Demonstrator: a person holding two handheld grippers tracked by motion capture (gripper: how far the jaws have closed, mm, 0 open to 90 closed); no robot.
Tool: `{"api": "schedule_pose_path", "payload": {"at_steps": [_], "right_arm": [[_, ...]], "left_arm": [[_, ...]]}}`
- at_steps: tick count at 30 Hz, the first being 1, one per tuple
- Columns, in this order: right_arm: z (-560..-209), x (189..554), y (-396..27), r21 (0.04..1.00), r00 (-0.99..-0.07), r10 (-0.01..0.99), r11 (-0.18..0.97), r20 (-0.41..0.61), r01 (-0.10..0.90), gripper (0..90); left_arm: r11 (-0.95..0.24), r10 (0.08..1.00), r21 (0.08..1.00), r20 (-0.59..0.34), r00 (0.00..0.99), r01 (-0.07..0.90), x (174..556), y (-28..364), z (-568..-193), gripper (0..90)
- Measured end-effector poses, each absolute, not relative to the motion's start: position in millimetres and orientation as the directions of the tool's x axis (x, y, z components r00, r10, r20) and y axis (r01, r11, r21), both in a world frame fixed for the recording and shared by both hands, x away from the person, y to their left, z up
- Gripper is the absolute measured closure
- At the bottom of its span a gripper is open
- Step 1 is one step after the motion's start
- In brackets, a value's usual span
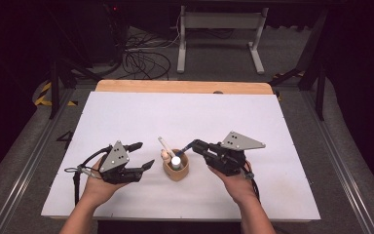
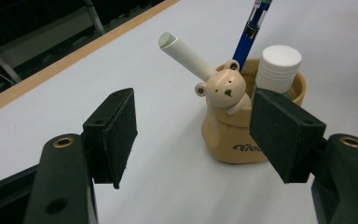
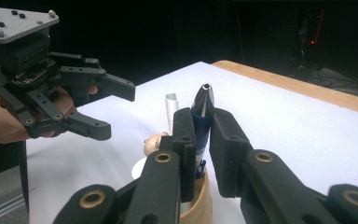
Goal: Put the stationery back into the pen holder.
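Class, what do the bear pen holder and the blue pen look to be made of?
Bear pen holder: probably glazed ceramic or glossy resin, going by its smooth tan sheen and moulded bear. Blue pen: plastic barrel, clear section in the left gripper view, shiny metal-looking tip.

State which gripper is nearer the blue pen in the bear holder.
Right. The right gripper is clamped on the blue pen above the bear holder; the left gripper stands open beside it, apart.

White sheet [image 1: 126, 122] covers the table, and a strip of bare wood [image 1: 182, 87] peeks out along its far edge. Beyond it, grey floor, a tangle of black cables [image 1: 143, 61] and a white frame's two feet [image 1: 219, 39].
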State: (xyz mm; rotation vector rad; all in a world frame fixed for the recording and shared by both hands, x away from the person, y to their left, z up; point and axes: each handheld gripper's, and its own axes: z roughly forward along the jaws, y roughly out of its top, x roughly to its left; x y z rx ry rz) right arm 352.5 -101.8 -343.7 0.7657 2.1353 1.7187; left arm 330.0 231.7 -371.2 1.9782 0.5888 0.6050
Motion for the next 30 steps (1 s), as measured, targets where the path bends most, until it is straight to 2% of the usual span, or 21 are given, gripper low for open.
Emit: {"api": "schedule_pose_path", "payload": {"at_steps": [14,30], "right_arm": [[-349,360,-109,0.958,-0.804,0.568,0.086,0.177,0.272,81.5],[-362,361,-89,0.941,-0.808,0.571,0.172,0.145,0.29,81.4]], "left_arm": [[-0.396,0.642,0.902,0.138,0.754,0.171,331,236,-370,32.3],[-0.374,0.654,0.91,0.121,0.746,0.181,332,238,-369,31.9]]}}
